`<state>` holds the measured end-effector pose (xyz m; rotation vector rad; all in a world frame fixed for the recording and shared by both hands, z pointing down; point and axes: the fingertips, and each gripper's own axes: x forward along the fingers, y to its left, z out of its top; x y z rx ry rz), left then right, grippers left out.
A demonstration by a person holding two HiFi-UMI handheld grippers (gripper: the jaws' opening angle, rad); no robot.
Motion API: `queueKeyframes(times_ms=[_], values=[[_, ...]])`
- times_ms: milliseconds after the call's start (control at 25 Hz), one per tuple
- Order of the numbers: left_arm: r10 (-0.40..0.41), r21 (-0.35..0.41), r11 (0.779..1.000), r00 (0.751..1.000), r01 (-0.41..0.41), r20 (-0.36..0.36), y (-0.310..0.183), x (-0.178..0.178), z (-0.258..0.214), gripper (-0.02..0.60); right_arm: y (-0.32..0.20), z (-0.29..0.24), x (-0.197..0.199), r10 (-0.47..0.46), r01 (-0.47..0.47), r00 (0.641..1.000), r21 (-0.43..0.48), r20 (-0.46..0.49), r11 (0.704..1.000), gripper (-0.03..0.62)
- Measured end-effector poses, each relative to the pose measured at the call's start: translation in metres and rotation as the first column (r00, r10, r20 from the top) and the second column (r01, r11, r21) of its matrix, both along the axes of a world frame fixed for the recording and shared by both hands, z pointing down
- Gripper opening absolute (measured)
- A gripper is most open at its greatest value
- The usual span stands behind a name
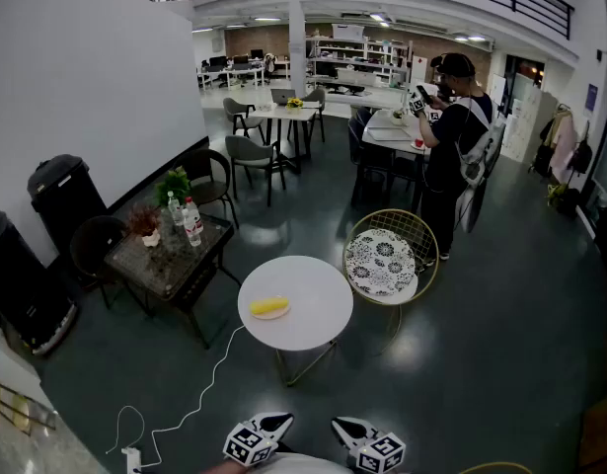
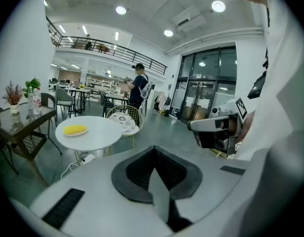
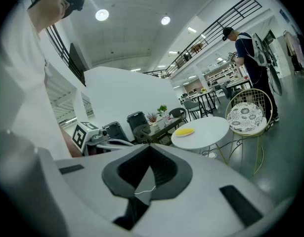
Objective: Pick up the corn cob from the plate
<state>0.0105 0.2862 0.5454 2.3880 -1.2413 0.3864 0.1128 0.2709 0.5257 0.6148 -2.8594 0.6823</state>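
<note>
The corn cob [image 1: 269,307] lies on a small plate [image 1: 284,313] on the round white table [image 1: 315,299]. From your head view, the plate sits near the table's left side. The corn cob is well apart from both of your grippers.

Your left gripper [image 1: 279,424] is low at the bottom of the head view. It is closed, with nothing in it. Your right gripper [image 1: 344,428] is just beside it, closed too, and it holds nothing.

A gold wire chair [image 1: 428,265] with a spotted cushion [image 1: 382,262] stands just right of the white table. A dark table [image 1: 175,265] with bottles [image 1: 191,223] and plants [image 1: 172,185] is on the left. A white cord [image 1: 199,393] runs along the floor [image 1: 500,344]. A person [image 1: 451,156] stands farther back.
</note>
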Motion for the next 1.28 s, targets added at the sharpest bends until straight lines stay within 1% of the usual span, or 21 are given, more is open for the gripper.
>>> queueKeyframes(times_ms=[160,360,640,960,1080,1280], values=[[-0.026,0.02,0.999,1.0,0.026,-0.011,0.001,-0.001,-0.012,0.008,-0.006,-0.017,-0.005,0.004,-0.004,1.0,0.022,0.015,1.0,0.008],[-0.056,0.023,0.998,0.998,0.057,-0.012,0.007,-0.008,-0.013,0.008,-0.011,-0.024,-0.009,0.02,-0.02,0.998,0.006,0.067,1.0,0.008],[-0.078,0.026,0.997,0.997,0.078,-0.015,0.011,-0.01,-0.017,0.008,-0.012,-0.028,-0.01,0.012,-0.012,0.997,0.002,0.076,1.0,0.008],[-0.102,0.05,0.993,0.995,0.103,-0.021,0.006,-0.005,-0.027,0.008,-0.016,-0.031,-0.008,0.001,0.0,0.997,-0.003,0.076,1.0,0.008],[-0.111,0.058,0.992,0.994,0.112,-0.021,0.001,-0.008,-0.029,0.008,-0.022,-0.034,-0.01,-0.007,0.006,0.997,0.011,0.077,1.0,0.008],[-0.122,0.042,0.991,0.992,0.123,-0.02,0.0,-0.008,-0.027,0.008,-0.026,-0.03,-0.01,-0.008,0.009,0.998,-0.006,0.068,1.0,0.008]])
